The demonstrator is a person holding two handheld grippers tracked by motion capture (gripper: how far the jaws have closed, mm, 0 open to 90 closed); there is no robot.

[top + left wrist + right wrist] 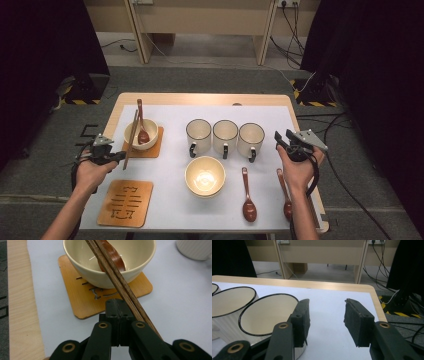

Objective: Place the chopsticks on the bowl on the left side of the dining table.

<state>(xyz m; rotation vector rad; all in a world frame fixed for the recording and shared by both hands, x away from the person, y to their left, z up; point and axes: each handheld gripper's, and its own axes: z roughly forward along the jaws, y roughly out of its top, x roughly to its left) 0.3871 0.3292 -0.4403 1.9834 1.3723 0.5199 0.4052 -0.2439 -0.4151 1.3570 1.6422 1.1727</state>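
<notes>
While the left tool (117, 315) is clamped tight on the chopsticks (117, 277), which slant across the bowl (82, 262) on its coaster (82, 302), lift gently to avoid tipping the bowl. Keep the right tool (325, 322), empty and spread wide, clear of the mugs (225, 136).

The gripper (117, 305) is clamped on a pair of chopsticks (117, 281) that slant up across a cream bowl (82, 263) (spoon (115, 258) inside) on a wooden coaster (85, 302).
</notes>
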